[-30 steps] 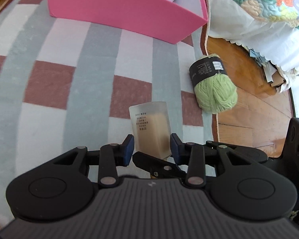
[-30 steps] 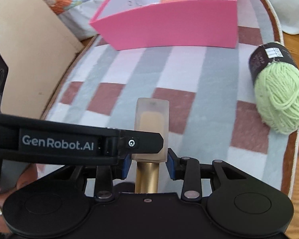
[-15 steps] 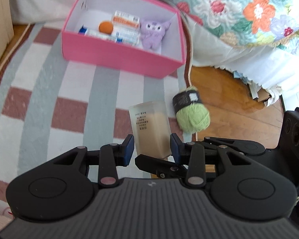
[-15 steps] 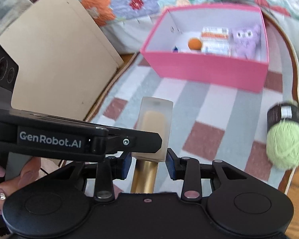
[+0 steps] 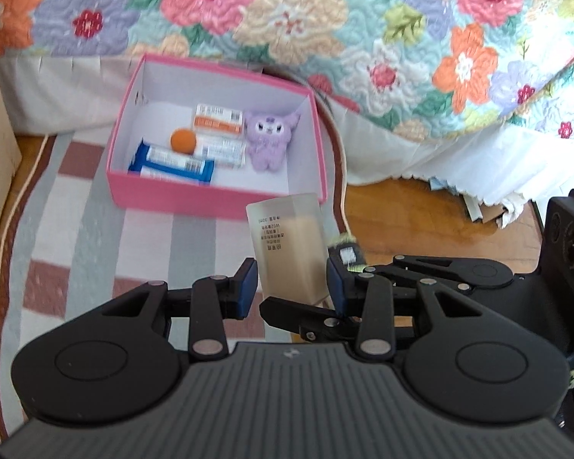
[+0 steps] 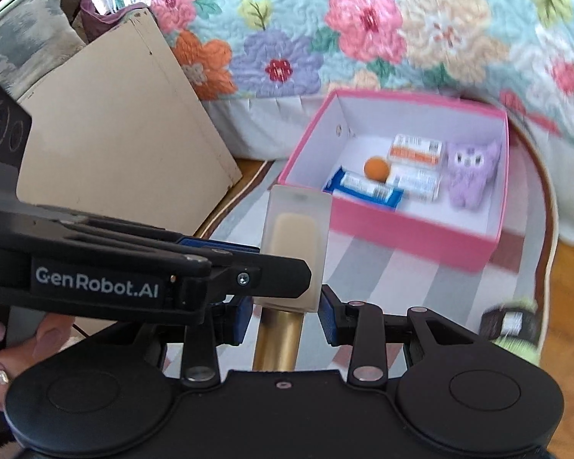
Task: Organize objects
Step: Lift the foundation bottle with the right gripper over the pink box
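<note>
A frosted bottle [image 5: 289, 246] with beige liquid and a gold cap [image 6: 278, 340] is held in the air between both grippers. My left gripper [image 5: 291, 283] is shut on its body. My right gripper [image 6: 287, 311] is shut on its lower end near the cap. The open pink box [image 5: 218, 195] lies ahead on the rug; it also shows in the right wrist view [image 6: 409, 237]. Inside are a purple plush [image 5: 269, 139], an orange ball [image 5: 183, 140] and several small packets [image 5: 218, 120]. A green yarn ball [image 6: 514, 331] lies on the rug at right, mostly hidden.
A striped rug [image 5: 69, 206] covers a wooden floor [image 5: 432, 222]. A bed with a floral quilt [image 5: 325, 19] stands behind the box. A beige board [image 6: 114, 145] leans at the left in the right wrist view.
Both grippers have risen with the bottle and tilted up, so the box now shows from above with its contents. The yarn ball has slid low in view.
</note>
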Available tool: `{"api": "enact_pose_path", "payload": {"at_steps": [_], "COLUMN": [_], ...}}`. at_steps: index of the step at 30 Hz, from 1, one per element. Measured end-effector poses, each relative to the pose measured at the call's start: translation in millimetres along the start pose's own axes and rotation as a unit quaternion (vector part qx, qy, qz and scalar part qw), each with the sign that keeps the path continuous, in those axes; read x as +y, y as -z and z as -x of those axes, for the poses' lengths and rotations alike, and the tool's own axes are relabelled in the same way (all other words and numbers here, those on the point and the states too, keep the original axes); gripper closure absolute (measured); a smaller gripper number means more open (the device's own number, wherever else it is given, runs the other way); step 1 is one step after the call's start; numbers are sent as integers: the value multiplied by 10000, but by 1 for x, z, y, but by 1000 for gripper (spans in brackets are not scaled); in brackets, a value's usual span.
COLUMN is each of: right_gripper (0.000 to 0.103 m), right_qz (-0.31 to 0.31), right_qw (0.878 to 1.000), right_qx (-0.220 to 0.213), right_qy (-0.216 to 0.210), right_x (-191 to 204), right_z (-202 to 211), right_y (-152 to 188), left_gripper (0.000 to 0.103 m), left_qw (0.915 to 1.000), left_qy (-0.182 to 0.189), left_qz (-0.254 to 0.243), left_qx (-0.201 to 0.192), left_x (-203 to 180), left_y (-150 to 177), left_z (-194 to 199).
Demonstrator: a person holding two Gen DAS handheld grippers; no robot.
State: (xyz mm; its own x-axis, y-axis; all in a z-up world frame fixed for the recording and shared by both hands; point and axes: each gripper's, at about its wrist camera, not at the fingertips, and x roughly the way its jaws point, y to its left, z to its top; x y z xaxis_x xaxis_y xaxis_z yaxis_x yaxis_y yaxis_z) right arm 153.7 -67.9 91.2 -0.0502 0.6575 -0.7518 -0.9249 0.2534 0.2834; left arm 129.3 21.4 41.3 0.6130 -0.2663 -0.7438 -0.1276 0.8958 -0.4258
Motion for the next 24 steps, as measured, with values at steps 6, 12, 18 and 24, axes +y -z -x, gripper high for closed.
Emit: {"api": "enact_pose_path", "payload": {"at_steps": [6,12,18,24], "right_gripper": [61,62,62,62], "right_qz": [646,1028,617,794], "right_qw": [9974,9934,9980,9962], "right_qx": [-247,-405,-57,266], "right_qy": [191,308,83,231], "right_x": [-5,-40,-83,-97], "right_z": [-9,-57,-117,-171], "right_y": [-42,-86,-101,-94], "left_gripper": [66,66,66,66], "left_qw": [9991,9978,9966,9954], "left_qy": [-198,-231,-2,-311], "left_qz": [-92,-23,726,895], "left_qx": [-351,-616,-385,-130], "left_x": [1,23,66,85], "left_y": [-42,-88,-107,-101], "left_z": [-8,-57,-122,-167]}}
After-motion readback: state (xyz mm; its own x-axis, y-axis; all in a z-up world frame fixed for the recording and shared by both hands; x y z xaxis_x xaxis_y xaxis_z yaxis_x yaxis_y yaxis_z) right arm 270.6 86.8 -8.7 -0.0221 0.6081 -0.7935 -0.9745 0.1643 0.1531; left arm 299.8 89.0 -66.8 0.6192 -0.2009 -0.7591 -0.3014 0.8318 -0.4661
